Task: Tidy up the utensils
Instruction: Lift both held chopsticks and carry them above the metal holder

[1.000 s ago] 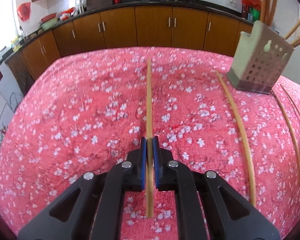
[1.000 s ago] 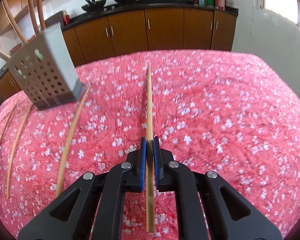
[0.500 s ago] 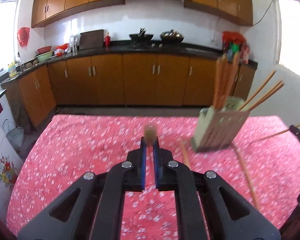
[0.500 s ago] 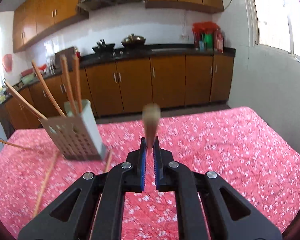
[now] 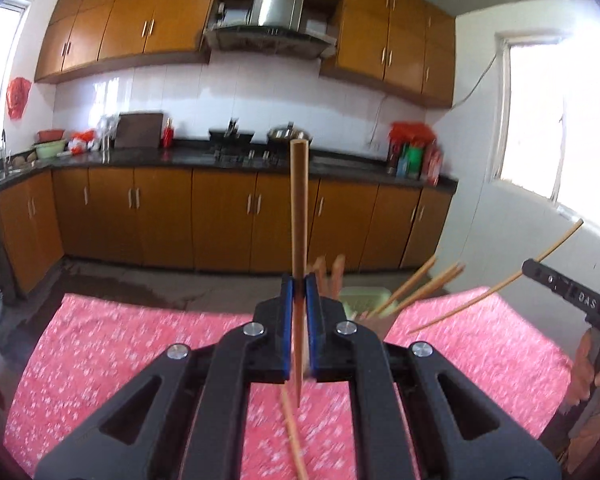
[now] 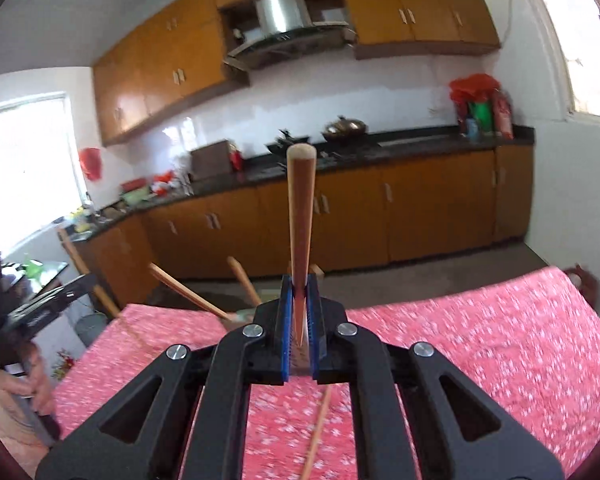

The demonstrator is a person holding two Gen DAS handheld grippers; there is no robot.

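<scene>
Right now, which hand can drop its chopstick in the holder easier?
Left, probably. The left hand-held gripper and right hand-held gripper each clamp a chopstick, but only the left's view shows the holder top just ahead.

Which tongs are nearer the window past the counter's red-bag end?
Right. The right tongs have that window close on their own right side; the left tongs sit farther off, with the right tongs between them and it.
</scene>
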